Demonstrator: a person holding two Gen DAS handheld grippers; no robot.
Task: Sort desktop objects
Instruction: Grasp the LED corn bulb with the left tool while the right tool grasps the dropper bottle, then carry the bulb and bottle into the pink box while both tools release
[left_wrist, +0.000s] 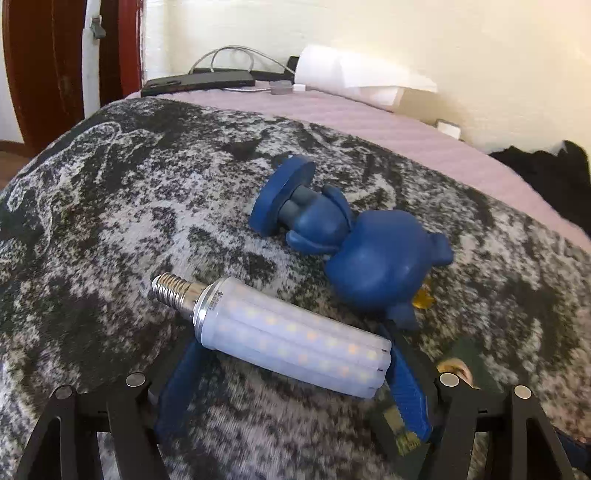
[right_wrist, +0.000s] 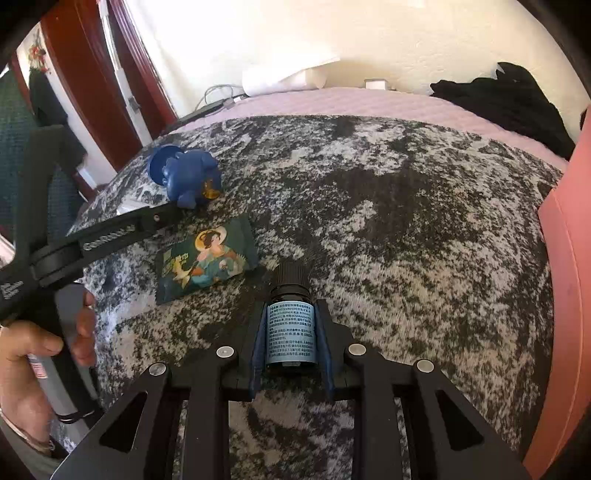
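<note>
**A:** Left side first: the left gripper (left_wrist: 291, 354) has its blue fingers (left_wrist: 406, 387) spread wide, and the LED corn bulb (left_wrist: 280, 332) lies crosswise between them on the mottled grey cloth (left_wrist: 147, 206). Whether the tips actually press its ends, I can't tell from this angle.

**B:** And just past the bulb, the blue toy figure (left_wrist: 354, 243) is on its side, round base pointing away, almost touching the bulb's far end.

**A:** Over to the right wrist view: the right gripper (right_wrist: 291, 332) is narrowed onto the dark glass bottle (right_wrist: 291, 325), pads flat against both sides of its blue label, black cap pointing forward.

**B:** Left of the bottle, close by, lies an illustrated green packet (right_wrist: 207, 264) flat on the cloth. Further back, the toy again.

**A:** A person's hand (right_wrist: 33, 354) grips the other tool's handle at the left edge. Pink bin wall (right_wrist: 569, 258) at the right, well apart from the bottle.
</note>
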